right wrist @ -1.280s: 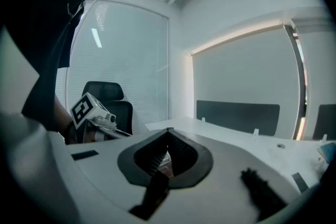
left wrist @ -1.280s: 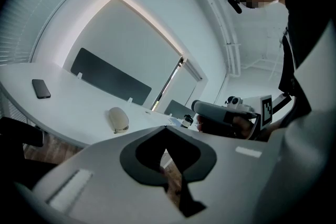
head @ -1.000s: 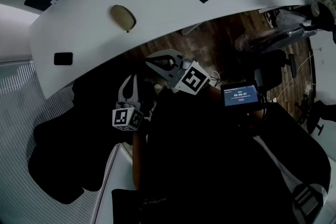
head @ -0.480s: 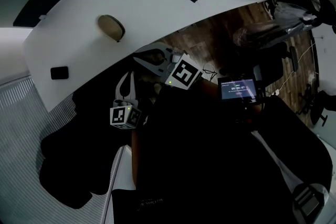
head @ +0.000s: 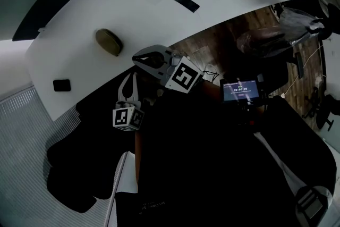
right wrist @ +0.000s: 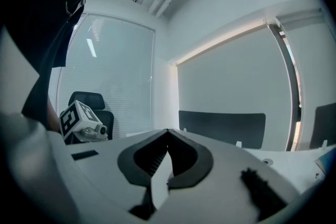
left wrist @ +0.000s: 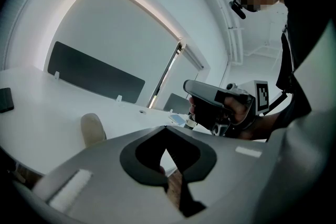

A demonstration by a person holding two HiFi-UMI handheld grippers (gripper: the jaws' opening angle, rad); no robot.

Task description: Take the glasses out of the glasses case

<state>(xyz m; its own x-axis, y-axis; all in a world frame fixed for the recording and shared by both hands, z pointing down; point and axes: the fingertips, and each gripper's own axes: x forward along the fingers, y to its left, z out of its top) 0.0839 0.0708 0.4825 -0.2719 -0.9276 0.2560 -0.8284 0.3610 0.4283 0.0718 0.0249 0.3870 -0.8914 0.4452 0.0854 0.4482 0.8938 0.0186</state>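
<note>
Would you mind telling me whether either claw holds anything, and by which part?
Nothing is held: the left claw and the right claw are both shut and empty.

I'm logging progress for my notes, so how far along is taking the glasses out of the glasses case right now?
Done: nothing yet. The glasses case lies on the white desk, apparently closed, with nothing touching it. In hand: nothing. The left tongs and right tongs are both shut and empty, by the desk's near edge. Left: reach the case, open it, and lift the glasses out.
</note>
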